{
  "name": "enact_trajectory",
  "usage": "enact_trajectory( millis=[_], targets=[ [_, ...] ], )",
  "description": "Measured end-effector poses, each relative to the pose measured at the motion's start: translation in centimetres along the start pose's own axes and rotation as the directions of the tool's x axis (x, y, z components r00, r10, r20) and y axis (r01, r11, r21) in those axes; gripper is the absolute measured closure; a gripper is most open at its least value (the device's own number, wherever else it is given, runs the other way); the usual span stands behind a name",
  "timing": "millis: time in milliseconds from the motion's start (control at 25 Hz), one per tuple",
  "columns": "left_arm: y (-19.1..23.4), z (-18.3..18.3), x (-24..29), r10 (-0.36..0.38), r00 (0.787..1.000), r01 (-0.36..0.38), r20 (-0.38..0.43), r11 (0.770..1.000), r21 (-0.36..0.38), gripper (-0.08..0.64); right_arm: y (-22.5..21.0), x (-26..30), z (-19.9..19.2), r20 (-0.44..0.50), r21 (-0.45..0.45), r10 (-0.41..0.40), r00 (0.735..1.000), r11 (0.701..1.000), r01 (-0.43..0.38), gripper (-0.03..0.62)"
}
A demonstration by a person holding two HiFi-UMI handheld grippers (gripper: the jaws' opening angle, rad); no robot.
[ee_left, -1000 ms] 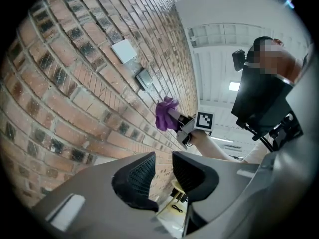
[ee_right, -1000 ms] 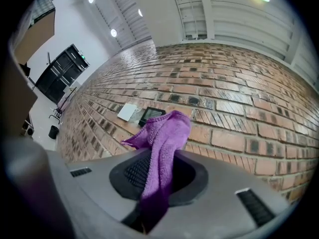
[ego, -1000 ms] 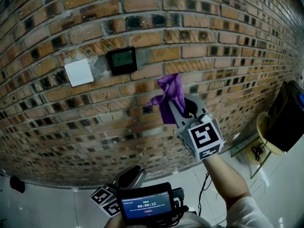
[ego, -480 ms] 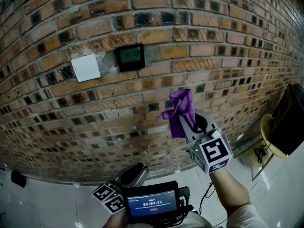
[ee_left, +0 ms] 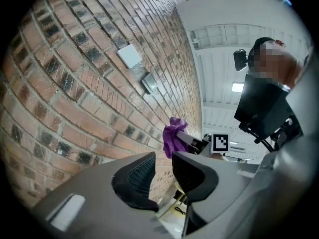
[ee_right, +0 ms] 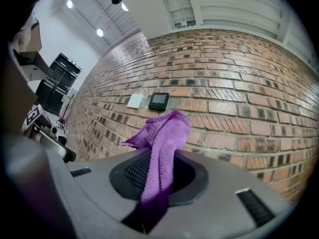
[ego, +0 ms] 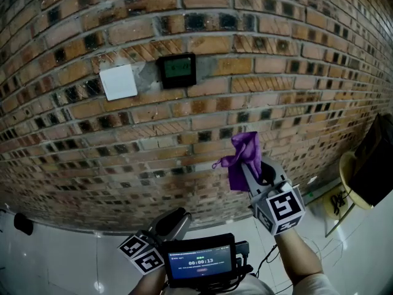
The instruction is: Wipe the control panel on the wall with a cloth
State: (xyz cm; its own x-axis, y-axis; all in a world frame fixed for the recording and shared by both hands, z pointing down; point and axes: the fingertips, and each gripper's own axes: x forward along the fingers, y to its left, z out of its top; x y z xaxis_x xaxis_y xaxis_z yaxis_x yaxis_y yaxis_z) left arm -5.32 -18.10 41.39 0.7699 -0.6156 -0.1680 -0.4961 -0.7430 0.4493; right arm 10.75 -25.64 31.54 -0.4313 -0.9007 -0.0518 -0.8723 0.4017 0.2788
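**Operator:** How far along am I?

**Spotter:** By my reading, you've hardly begun the wiping itself. The brick wall point(ego: 295, 54) fills everything ahead of you. The control panel point(ego: 177, 70) sits on it up and to the left, just right of a white cover plate point(ego: 118, 82). Your cloth point(ego: 244, 157) is well apart from the panel, lower and off to the right. As far as I can tell it is in the air, short of the bricks. So the pickup is done and you have the cloth. What's left is bringing it up and left to the panel and rubbing across its face.

**Operator:** Which way is everything pointing?

**Spotter:** The panel lies flat on the wall, face out toward you. It is close to square, a little wider than tall, so its long axis runs left to right. The cloth's long axis runs up out of your right gripper point(ego: 253, 168), roughly upright and leaning toward the wall. The bunched free end is on top, and one corner trails off to the left.

**Operator:** And my grips?

**Spotter:** Your right gripper's jaws are closed down on the cloth's lower part, pinching it between them, with a tail hanging below. Your left gripper point(ee_left: 163, 167) is low and near you, left of the right one. Its jaws stand a narrow gap apart with nothing between them, only wall beyond.
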Motion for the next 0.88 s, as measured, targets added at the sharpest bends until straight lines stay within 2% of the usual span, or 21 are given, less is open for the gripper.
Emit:
enact_trajectory(
  millis=[880],
  targets=[
    [1.2,1.3,-0.3,0.03,0.999,-0.03,0.015,0.999,0.011,0.467,2.4,-2.6,-3.1,-0.06,0.085,0.047,0.997,0.995,-0.042,0.512]
  ],
)
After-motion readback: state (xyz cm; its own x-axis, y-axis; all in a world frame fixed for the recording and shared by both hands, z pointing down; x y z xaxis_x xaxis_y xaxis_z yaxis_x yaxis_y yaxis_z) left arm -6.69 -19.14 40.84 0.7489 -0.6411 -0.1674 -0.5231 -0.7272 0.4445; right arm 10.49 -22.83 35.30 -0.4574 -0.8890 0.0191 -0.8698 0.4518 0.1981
